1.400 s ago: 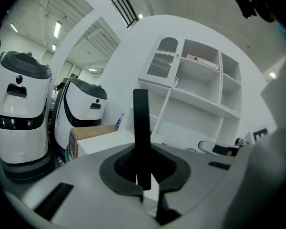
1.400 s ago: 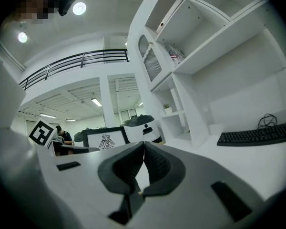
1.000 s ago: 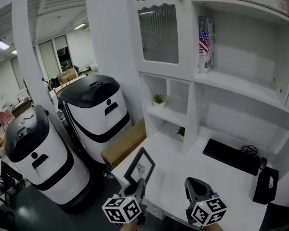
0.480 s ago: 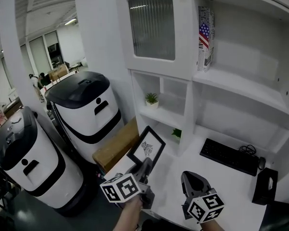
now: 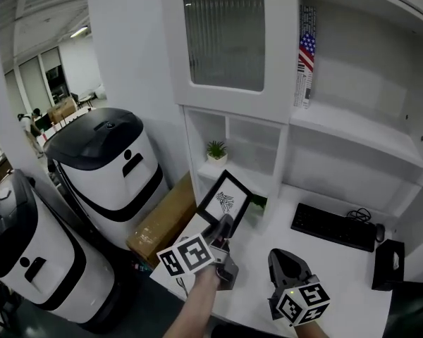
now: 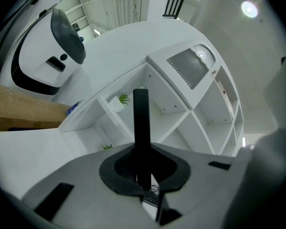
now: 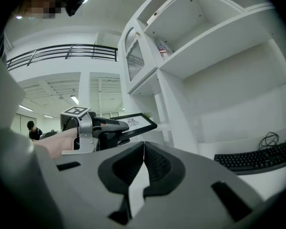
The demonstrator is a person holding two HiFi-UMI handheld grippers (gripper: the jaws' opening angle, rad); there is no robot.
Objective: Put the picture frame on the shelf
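Note:
A black picture frame [image 5: 225, 197] with a white mat and a small dark drawing is held up in front of the white shelf unit [image 5: 240, 169]. My left gripper [image 5: 223, 229] is shut on its lower edge. The left gripper view shows the picture frame [image 6: 141, 128] edge-on, as a black bar rising from the closed jaws toward the shelf cubbies [image 6: 133, 109]. My right gripper [image 5: 285, 267] hangs low over the desk, shut with nothing in it. In the right gripper view the picture frame [image 7: 133, 123] and the left gripper [image 7: 115, 127] show at left.
A small potted plant [image 5: 215, 150] stands in the upper cubby, another plant [image 5: 258, 203] in the lower one. A black keyboard [image 5: 331, 226] and a black box [image 5: 384, 265] lie on the white desk [image 5: 345, 280]. Two white-and-black machines [image 5: 109, 167] and a cardboard box [image 5: 162, 220] stand left.
My left gripper has lifted the picture frame up and forward to the right, toward the shelf cubbies. The right gripper has stayed low over the desk.

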